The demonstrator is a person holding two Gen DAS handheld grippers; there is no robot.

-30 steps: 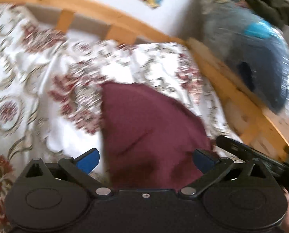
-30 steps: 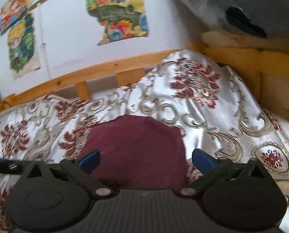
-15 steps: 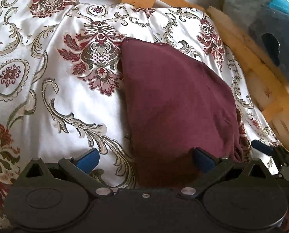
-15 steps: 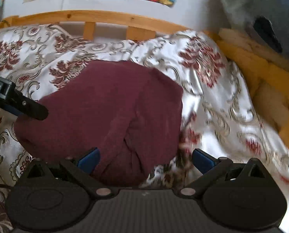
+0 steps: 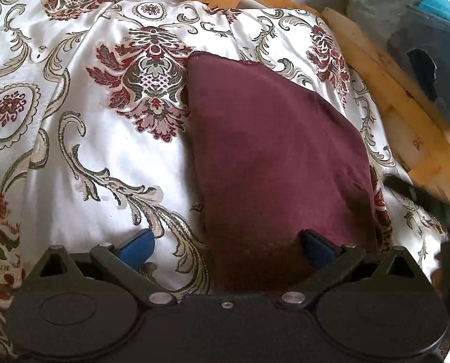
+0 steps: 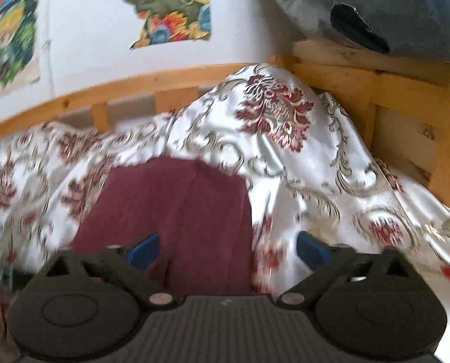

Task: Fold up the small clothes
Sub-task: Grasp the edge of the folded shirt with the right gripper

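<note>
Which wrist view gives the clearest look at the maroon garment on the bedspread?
The left wrist view: the maroon garment is sharp, with its far corner and both side edges traceable on the bedspread. The right wrist view shows the garment blurred, its near part hidden behind the gripper.
</note>
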